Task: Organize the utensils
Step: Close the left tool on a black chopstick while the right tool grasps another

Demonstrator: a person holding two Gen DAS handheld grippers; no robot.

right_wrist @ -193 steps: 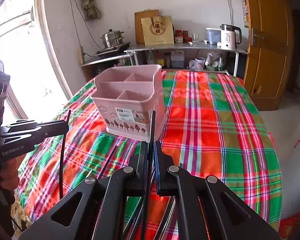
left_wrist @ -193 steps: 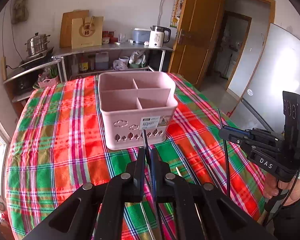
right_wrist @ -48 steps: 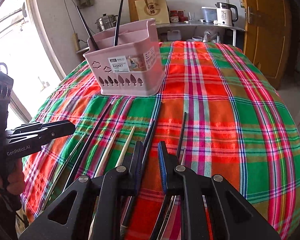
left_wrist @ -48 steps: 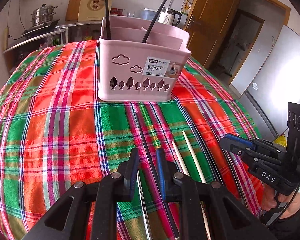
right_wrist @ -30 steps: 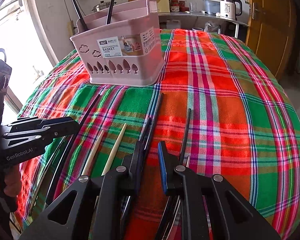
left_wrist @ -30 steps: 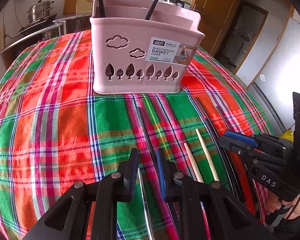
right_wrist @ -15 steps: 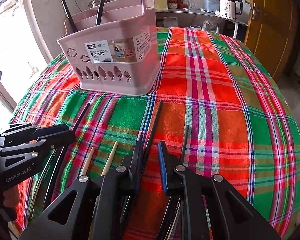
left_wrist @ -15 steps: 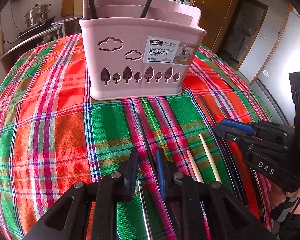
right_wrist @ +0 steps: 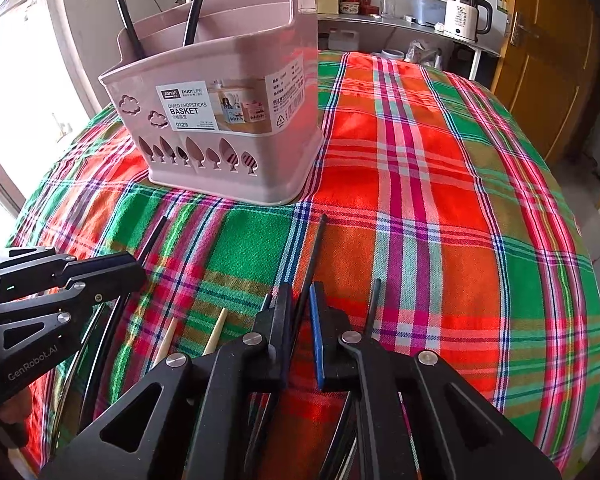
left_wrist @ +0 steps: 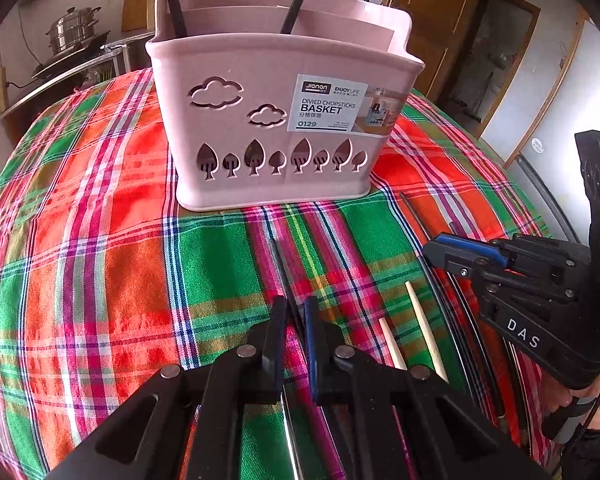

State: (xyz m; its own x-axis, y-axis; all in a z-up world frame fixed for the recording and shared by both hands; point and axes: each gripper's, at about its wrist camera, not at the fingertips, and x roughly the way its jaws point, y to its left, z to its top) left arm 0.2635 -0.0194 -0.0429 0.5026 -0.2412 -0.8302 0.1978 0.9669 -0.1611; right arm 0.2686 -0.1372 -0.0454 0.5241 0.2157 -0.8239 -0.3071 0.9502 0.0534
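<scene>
Early stage: two black chopsticks stand in the basket at desk centre; several chopsticks left on the cloth. Left gripper and right gripper each narrow, straddling a black stick, not clamped.
</scene>
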